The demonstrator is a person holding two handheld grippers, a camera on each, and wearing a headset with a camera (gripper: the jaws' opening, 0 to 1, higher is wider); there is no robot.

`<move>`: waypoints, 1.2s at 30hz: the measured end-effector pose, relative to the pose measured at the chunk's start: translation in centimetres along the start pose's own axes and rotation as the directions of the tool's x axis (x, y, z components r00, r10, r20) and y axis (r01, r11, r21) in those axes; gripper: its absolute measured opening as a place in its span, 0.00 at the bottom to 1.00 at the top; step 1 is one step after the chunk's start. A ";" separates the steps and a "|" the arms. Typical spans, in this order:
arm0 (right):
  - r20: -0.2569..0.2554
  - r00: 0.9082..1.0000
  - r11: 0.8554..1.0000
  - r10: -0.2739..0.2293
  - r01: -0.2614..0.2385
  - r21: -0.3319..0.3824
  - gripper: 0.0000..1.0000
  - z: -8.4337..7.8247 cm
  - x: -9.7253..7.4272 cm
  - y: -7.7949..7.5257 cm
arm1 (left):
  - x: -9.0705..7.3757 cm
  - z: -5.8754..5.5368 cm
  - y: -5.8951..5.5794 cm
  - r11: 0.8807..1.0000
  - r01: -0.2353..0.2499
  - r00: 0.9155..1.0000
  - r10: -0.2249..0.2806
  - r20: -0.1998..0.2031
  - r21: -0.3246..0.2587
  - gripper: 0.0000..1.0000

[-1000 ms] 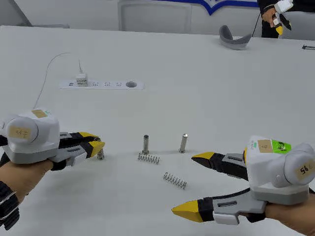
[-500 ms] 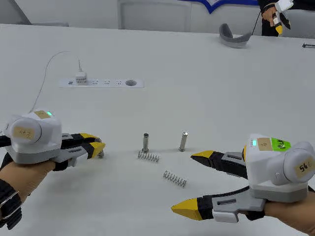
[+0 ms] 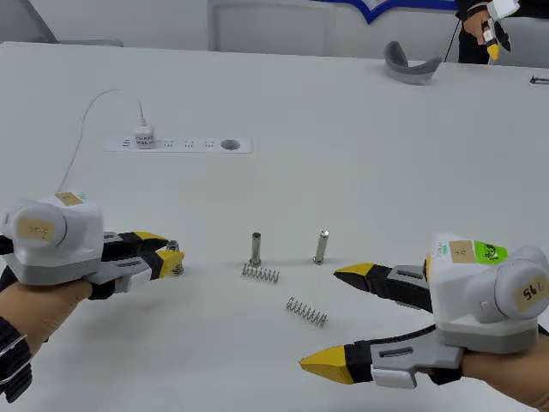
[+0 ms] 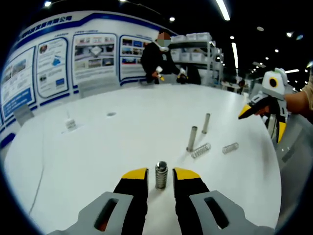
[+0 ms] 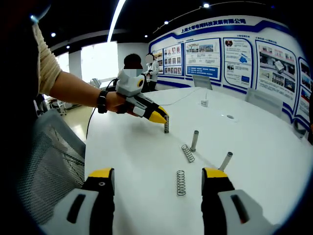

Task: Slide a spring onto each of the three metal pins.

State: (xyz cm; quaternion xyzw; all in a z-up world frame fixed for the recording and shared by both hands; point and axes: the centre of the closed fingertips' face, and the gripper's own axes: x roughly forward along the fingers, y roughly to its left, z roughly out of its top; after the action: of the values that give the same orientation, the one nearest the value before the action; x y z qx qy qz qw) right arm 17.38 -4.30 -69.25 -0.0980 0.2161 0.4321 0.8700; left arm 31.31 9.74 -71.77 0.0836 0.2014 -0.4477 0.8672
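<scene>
Left hand-held gripper, jaws slightly parted, flanks the spring-covered pin without touching it. Right hand-held gripper gapes wide near the table's front edge.

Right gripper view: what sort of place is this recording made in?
Probably an exhibition or demo hall in a workplace, not a home: poster boards with blue trim line the wall, the work sits on a big white table, and another person stands at its far end.

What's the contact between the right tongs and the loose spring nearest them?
Apart. The right gripper view shows that spring lying between the wide-open right tongs, with bare table either side.
</scene>
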 end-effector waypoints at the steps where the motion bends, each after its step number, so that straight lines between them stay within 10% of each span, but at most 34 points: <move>1: -0.001 1.000 1.000 0.000 0.000 -0.001 0.74 0.0 0.0 0.0 | -0.2 0.0 0.1 1.000 -0.001 1.000 0.001 0.000 -0.003 0.20; 13: -0.012 1.000 1.000 -0.006 0.006 0.009 0.73 -0.3 0.1 -0.2 | -2.4 0.2 -0.9 0.999 0.007 1.000 -0.006 0.023 -0.036 0.29; 36: -0.030 0.999 0.999 -0.044 0.045 0.028 0.68 -1.0 0.0 -1.3 | -3.9 -0.7 -6.3 0.996 0.087 0.996 -0.086 0.029 -0.015 0.31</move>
State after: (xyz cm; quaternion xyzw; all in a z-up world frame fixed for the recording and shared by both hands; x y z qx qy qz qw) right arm 18.12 -5.44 -70.21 -0.0967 0.2326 0.4080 0.8776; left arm 23.95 9.18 -70.55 0.0614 0.1962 -0.4843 0.8504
